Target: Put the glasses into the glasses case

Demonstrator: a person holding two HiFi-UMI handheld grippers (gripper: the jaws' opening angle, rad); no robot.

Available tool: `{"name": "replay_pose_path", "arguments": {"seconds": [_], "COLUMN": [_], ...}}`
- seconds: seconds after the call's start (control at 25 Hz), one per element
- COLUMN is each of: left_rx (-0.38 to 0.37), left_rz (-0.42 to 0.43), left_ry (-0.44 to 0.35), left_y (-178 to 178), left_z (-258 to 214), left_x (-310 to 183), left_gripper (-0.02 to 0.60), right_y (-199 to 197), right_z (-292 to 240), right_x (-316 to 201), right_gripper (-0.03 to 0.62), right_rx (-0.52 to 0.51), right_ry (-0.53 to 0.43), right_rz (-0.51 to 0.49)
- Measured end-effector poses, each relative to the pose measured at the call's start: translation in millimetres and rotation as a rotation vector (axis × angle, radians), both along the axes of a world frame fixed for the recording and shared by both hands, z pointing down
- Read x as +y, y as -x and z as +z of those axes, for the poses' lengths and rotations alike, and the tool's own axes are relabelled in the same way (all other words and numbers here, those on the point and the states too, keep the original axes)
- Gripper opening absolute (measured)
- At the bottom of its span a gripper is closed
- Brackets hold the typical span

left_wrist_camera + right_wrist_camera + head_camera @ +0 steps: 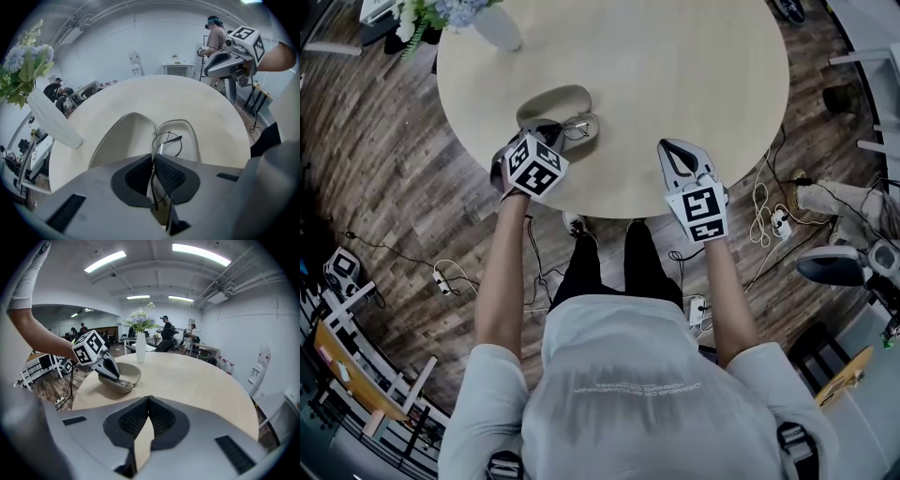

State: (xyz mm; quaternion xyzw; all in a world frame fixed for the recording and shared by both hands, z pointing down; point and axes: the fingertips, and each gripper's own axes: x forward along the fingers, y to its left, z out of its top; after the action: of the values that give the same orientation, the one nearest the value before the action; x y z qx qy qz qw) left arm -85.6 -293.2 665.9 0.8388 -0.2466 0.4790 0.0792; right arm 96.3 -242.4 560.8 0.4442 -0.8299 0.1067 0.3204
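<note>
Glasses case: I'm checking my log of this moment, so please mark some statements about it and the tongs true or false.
1. The glasses case lies open on the table. True.
2. The left tongs are shut on the glasses. True.
3. The right tongs grip the case's lid. False: they are shut on nothing and sit apart from the case, near the table's edge.
4. The vase of flowers stands on the floor. False: it stands upright on the table, beyond the case.
</note>
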Motion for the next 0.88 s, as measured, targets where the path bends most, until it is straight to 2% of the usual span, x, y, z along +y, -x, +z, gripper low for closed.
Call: {"name": "replay_pose_path", "arguments": {"seconds": [0.32,0.48,0.64,0.76,0.88], "left_rx": [0.071,0.195,0.269,0.284,0.285], "left_rz": [-0.083,-0.204,-0.295,-0.309,-0.289], "left_ry": [0.037,0.009,-0.070,-0.167,-0.299], "left_y": [-15.6,-4.6,21.2,39.5,54.1], "left_z": [-2.2,-23.4,-65.8,-106.6,-156.7], "left_x": [-0.6,-8.1,-11.1,-5.7,0.3], "left_gripper": [0.031,0.031,0.031,0.029,0.029], "right_y": [-11.3,-15.0,-15.0,-10.6,-3.8], "right_z": [-6.9,-19.1,-46.0,-80.0,-124.1], "right_x": [3.2,2.8,-3.6,-11.5,-22.9], "right_gripper": [0.000,0.000,0.000,0.000,0.000], "right_rx": [0.006,0.002,-0.013,-0.011,-0.017], "right_ry": [-0.014,-0.036,-0.092,-0.165,-0.257], "right_rz": [0.018,0.024,0.020,-0.003,-0.022]}}
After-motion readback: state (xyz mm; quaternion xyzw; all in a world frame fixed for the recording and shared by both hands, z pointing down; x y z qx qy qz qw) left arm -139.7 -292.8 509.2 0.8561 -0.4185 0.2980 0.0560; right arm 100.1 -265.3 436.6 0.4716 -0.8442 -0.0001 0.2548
